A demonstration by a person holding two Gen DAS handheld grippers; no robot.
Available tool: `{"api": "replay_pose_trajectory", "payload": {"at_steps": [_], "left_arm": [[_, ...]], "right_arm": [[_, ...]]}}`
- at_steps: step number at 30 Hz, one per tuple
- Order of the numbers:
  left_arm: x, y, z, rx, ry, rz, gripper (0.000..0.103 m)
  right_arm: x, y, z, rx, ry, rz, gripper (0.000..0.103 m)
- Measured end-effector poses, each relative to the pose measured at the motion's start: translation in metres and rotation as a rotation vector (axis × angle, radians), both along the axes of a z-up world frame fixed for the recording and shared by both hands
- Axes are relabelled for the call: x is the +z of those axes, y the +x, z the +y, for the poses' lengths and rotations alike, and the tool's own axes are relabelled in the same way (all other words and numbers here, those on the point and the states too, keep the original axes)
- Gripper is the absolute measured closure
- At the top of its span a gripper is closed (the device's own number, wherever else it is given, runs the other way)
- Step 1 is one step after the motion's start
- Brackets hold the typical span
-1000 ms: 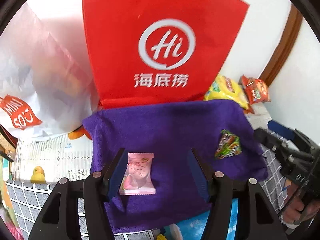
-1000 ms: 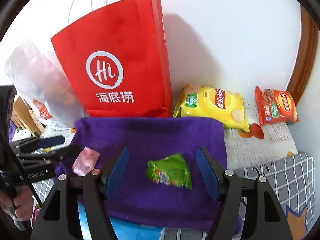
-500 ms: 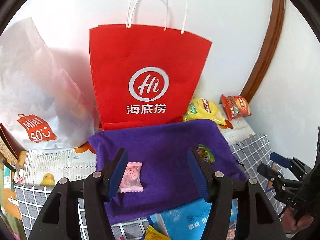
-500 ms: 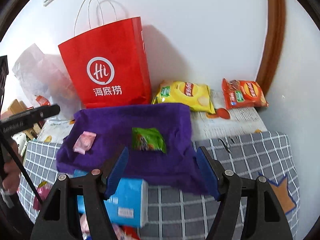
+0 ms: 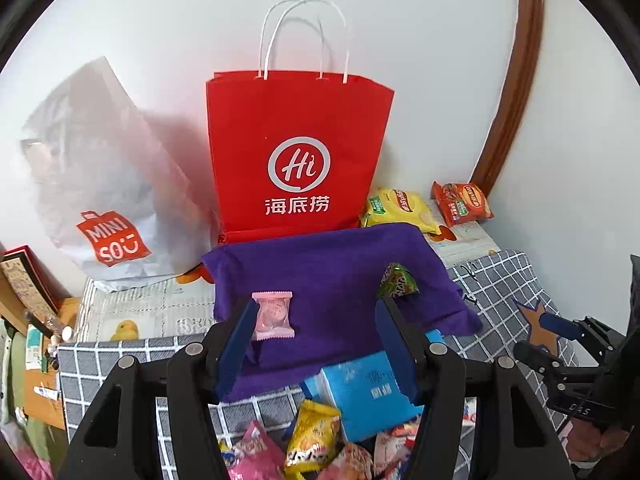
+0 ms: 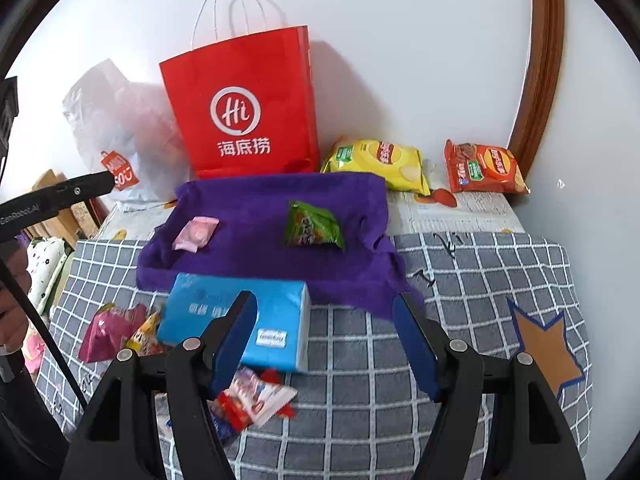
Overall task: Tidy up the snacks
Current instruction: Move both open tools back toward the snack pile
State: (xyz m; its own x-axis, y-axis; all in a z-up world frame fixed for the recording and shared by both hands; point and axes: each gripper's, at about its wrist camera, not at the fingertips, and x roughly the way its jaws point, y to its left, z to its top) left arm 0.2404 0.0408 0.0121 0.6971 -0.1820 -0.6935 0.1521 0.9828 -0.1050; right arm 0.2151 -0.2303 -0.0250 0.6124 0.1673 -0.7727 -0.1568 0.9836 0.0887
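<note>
A pink candy packet (image 5: pixel 273 315) and a green snack packet (image 5: pixel 397 282) lie on a purple cloth (image 5: pixel 332 268); both also show in the right wrist view, pink (image 6: pixel 196 233) and green (image 6: pixel 314 225). My left gripper (image 5: pixel 316 344) is open and empty, held above the cloth's near edge. My right gripper (image 6: pixel 326 334) is open and empty above the checked cover, in front of the cloth (image 6: pixel 260 216). A pile of small snack packets (image 5: pixel 316 444) lies below the left gripper, next to a blue tissue pack (image 6: pixel 240 318).
A red paper bag (image 5: pixel 298 156) stands behind the cloth against the wall, a white Miniso bag (image 5: pixel 100 184) to its left. Yellow (image 6: pixel 378 162) and orange (image 6: pixel 484 168) chip bags lie at the back right. Loose packets (image 6: pixel 256 398) lie on the checked cover (image 6: pixel 480 280).
Both grippers have pulled back and up from the cloth, leaving the pink and green packets on it. The tissue pack and the snack pile have come into view.
</note>
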Motion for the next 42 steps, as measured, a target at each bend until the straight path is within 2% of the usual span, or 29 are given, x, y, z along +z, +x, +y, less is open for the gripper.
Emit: {"api": "replay_pose_trajectory", "payload": {"at_steps": [10, 13, 19, 29, 32, 34, 35, 36, 38, 42], "left_arm": [[0.007, -0.042, 0.005, 0.038, 0.019, -0.010, 0.042], [0.000, -0.050, 0.011, 0.062, 0.016, 0.012, 0.041], [-0.025, -0.061, 0.025, 0.103, -0.008, 0.073, 0.040], [-0.047, -0.077, 0.045, 0.156, 0.006, 0.132, 0.040], [-0.050, -0.078, 0.053, 0.173, 0.003, 0.142, 0.040], [-0.053, -0.079, 0.059, 0.189, -0.006, 0.150, 0.040], [-0.054, -0.079, 0.061, 0.194, -0.009, 0.154, 0.040], [-0.056, -0.080, 0.063, 0.200, -0.013, 0.159, 0.040], [-0.060, -0.080, 0.068, 0.211, -0.021, 0.168, 0.040], [-0.066, -0.083, 0.071, 0.221, -0.028, 0.179, 0.040]], "right_arm": [[-0.004, -0.032, -0.008, -0.017, 0.056, -0.002, 0.033], [-0.008, -0.039, -0.014, -0.040, 0.056, -0.017, 0.033], [-0.034, -0.046, -0.017, -0.026, 0.099, 0.031, 0.033], [-0.063, -0.034, 0.022, 0.089, 0.133, 0.083, 0.035], [-0.077, -0.026, 0.028, 0.092, 0.147, 0.132, 0.044], [-0.084, -0.024, 0.029, 0.086, 0.151, 0.156, 0.064], [-0.087, -0.024, 0.029, 0.088, 0.154, 0.165, 0.070], [-0.089, -0.024, 0.027, 0.089, 0.170, 0.172, 0.071], [-0.088, -0.028, 0.023, 0.085, 0.199, 0.159, 0.087], [-0.081, -0.038, 0.012, 0.082, 0.220, 0.134, 0.087]]}}
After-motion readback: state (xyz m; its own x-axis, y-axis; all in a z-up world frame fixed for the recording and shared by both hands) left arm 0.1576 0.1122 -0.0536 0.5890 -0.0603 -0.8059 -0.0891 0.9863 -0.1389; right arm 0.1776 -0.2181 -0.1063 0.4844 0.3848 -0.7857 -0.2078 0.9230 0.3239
